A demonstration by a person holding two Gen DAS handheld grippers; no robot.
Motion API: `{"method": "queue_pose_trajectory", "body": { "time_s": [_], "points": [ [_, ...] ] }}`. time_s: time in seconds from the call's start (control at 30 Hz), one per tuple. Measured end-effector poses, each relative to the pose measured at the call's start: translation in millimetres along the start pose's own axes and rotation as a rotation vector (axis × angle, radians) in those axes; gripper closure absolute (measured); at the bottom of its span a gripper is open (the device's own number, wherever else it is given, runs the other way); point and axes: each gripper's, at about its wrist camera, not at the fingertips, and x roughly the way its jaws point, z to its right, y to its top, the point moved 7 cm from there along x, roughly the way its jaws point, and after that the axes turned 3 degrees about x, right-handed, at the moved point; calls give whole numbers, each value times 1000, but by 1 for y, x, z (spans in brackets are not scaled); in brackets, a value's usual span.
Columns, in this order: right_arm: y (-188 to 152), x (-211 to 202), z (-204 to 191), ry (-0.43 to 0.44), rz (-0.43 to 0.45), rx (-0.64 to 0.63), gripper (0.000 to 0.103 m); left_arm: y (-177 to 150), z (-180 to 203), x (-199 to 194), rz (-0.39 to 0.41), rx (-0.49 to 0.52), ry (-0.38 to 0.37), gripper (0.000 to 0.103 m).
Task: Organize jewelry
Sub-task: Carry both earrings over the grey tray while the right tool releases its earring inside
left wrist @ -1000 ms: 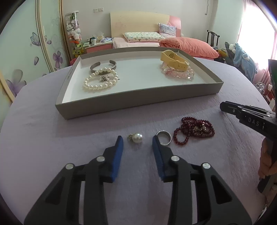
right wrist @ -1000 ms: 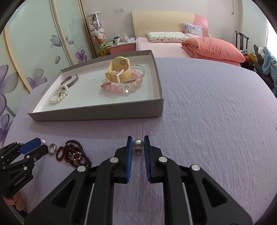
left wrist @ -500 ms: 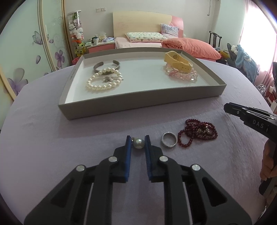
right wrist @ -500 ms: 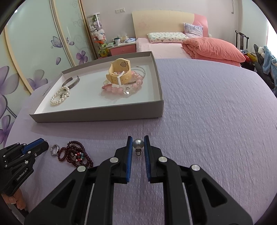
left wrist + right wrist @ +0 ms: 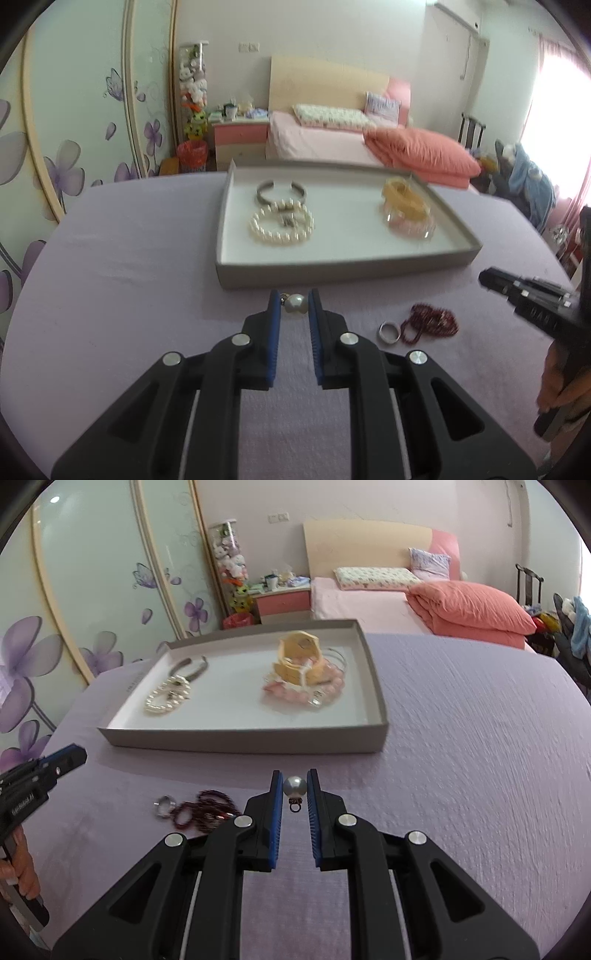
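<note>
Left wrist view shows the left tongs (image 5: 292,302) clamped on a white pearl (image 5: 294,304); the right tongs (image 5: 292,784) grip a grey pearl (image 5: 294,786). Both pearls are held just short of the tray (image 5: 332,271), which already holds bracelets. A ring (image 5: 388,332) and red beads (image 5: 430,323) lie on the surface (image 5: 122,295), not yet sorted.
</note>
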Motion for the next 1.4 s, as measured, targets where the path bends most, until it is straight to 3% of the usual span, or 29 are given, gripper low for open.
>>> {"method": "queue_pose_trajectory", "body": {
  "time_s": [0.3,0.7,0.87,1.1,1.4],
  "points": [
    [11,-21,-22,28,78,-41,89,14,5,-24,95,-48,-55,87],
    [10,-17,-25,22,80,-62,89,15,4,-14,86,-68,-58,87],
    [38,-15,-14,-12,142,-21,89,18,1,-4,80,-84,-54,87],
    [72,34,-18,2,106,1,89,38,-1,18,82,-101,-49,87],
    [73,84,-23,-9,43,-20,89,62,-4,62,63,-115,-34,87]
  ]
}}
